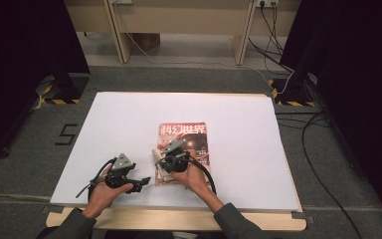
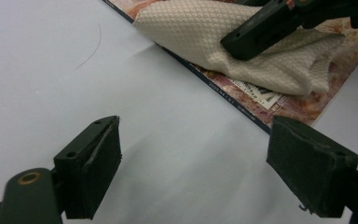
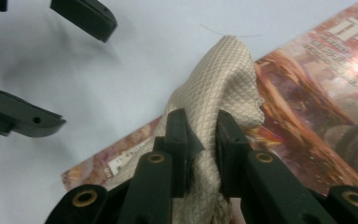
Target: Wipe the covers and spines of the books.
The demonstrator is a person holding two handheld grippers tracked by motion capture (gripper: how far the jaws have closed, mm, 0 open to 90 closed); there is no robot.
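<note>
Cloth (image 3: 223,88), beige, quilted in a small diamond weave: you have it pinched in the jaws of your right gripper (image 3: 203,135), which stand narrow with a bunched fold squeezed between the pads. It lies on the near left corner of the magazine (image 1: 186,144), draped over the edge beside the barcode, and the magazine lies flat on the white tabletop (image 1: 129,114).

Handling, by judgement: light, soft and limp, with no stiffness of its own. It will sag and trail from whatever point you hold. The textured weave should give the pads good purchase, so slipping looks unlikely. Not fragile. It may drag the glossy cover along if pressed down hard.

Where to take hold: a gathered fold or a free corner, as your right gripper has it now. The loose rounded end toward the bare tabletop is the second point on offer.

Left gripper (image 2: 193,163): jaws wide, nothing between them, hovering over the bare tabletop just beside the magazine's edge, near that loose end.

Look: pale cream, matte, crumpled into soft folds, no print or hem that you can make out.
</note>
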